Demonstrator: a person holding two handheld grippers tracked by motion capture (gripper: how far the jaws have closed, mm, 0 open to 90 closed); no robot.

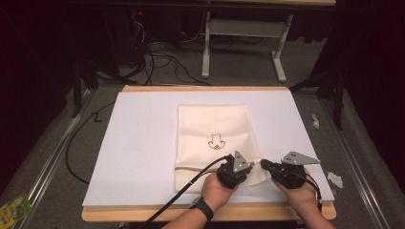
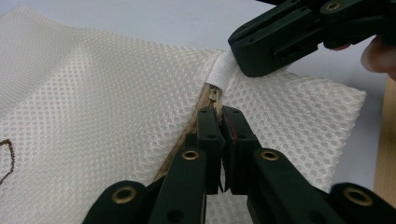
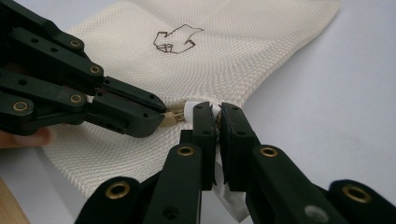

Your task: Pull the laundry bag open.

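The mesh bag (image 1: 213,143) lies flat at centre frame; it looks light, limp and snag-prone; best held at the zip (image 2: 212,100); left gripper (image 2: 219,121) pinches the zip pull; right gripper (image 3: 215,119) clamps the white end tab (image 2: 220,70).

Black wristband (image 1: 204,208); black, brass-riveted hand-held grippers.

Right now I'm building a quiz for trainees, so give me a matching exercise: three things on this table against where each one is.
Things:
1. cream mesh zip bag
2. left gripper
3. right gripper

Places:
a. clamped on the white fabric tab at the zip's end
b. lying flat on the white sheet
c. closed on the tan zip pull

Pairs: 1-b, 2-c, 3-a
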